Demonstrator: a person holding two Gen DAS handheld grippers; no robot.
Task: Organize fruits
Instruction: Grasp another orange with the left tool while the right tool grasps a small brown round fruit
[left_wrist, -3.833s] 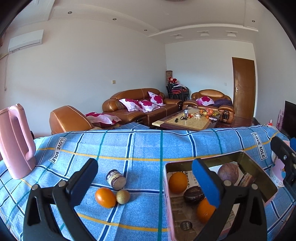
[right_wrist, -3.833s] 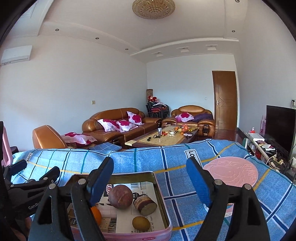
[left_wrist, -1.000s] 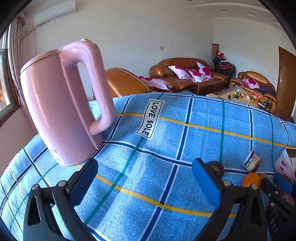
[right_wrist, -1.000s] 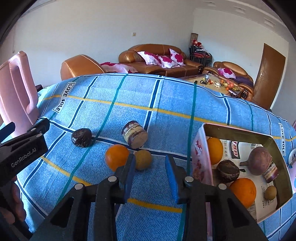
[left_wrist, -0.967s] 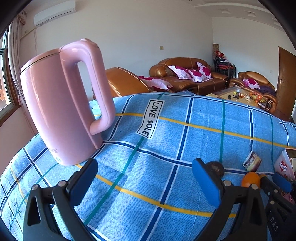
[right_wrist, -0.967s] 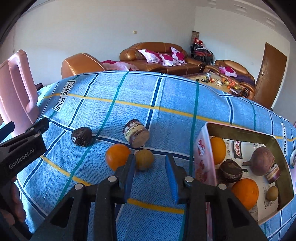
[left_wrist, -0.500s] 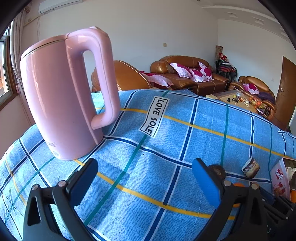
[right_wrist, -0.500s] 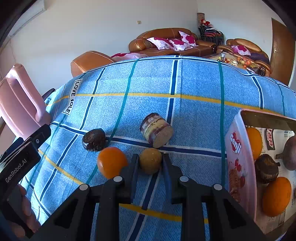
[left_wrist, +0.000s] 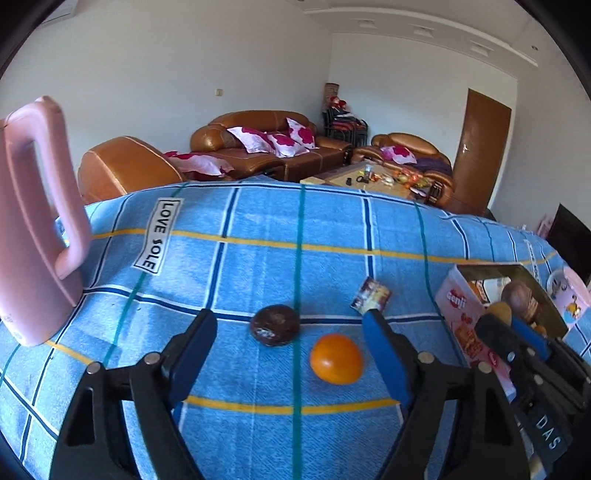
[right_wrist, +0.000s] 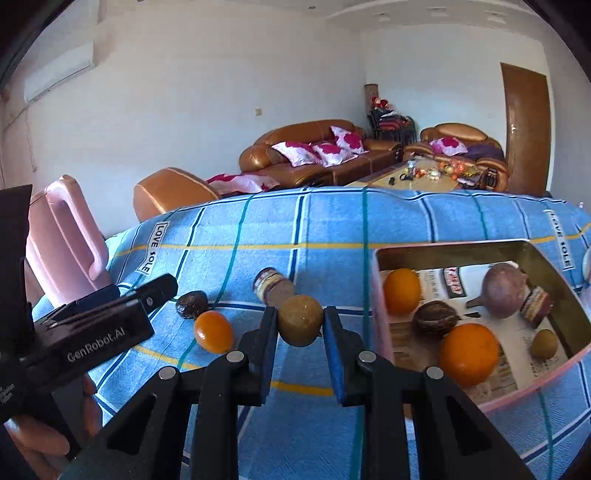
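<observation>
The right gripper (right_wrist: 300, 325) is pinching a small brownish-yellow fruit (right_wrist: 300, 319) between its two blue pads, the fruit sitting lifted above the blue checked cloth (right_wrist: 325, 229). The left gripper (left_wrist: 290, 354) is hanging over the cloth with its jaws closing and nothing between them yet; a loose orange (left_wrist: 336, 357) is lying just inside its right finger and a dark round fruit (left_wrist: 274, 325) is lying a little farther on, near the middle of the gap. In the right wrist view the same orange and dark fruit are lying side by side to the left of the held fruit, and a person's hand (right_wrist: 44, 439) is gripping the left tool's handle at the lower left. Just behind the held fruit, a small jar (right_wrist: 272, 286) is lying on its side. To the right, the pink-sided tin box (right_wrist: 380, 295) is standing open on the cloth, holding two oranges, a dark brown fruit, a purplish round one, a small yellowish one and a second little jar. At the far left a pink kettle (left_wrist: 33, 221) is standing upright on the cloth. Beyond the table, brown leather sofas (right_wrist: 317, 147) with pink-flowered cushions are lining the wall, with a low coffee table (right_wrist: 424, 177) and a brown door (right_wrist: 524, 125) farther off.
</observation>
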